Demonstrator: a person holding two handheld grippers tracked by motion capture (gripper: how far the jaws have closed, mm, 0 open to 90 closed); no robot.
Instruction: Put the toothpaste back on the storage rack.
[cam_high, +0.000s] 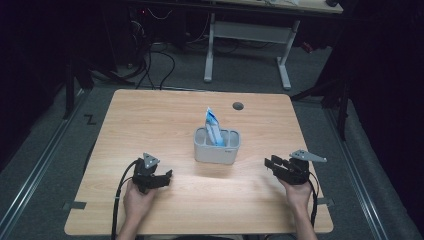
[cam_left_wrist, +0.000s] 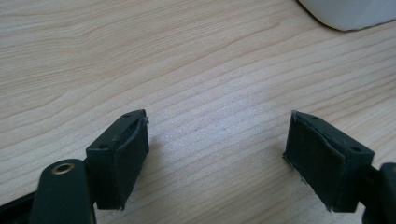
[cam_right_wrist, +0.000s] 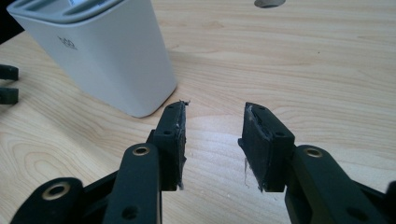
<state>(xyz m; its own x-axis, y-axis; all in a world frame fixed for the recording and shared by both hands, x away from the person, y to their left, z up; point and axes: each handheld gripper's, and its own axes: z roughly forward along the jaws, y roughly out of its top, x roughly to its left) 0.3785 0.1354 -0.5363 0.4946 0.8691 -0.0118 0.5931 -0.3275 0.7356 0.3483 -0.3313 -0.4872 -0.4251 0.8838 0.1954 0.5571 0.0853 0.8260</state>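
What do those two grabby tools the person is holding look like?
Both are black. The left gripper and right gripper each have two flat, blocky jaws, a grey three-cornered plate on top and a black cable trailing back. The forearms are bare, with no sleeves.

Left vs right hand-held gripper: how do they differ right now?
The left hand-held gripper has its jaws spread wide; the right hand-held gripper has them narrower. The left sits at the holder's near-left, the right farther off on its right. Both are empty over the table.

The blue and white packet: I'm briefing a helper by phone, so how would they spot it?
Find the light wooden table. Near its middle stands a pale grey plastic holder. The blue and white packet sticks upright out of its top, the only coloured thing there.
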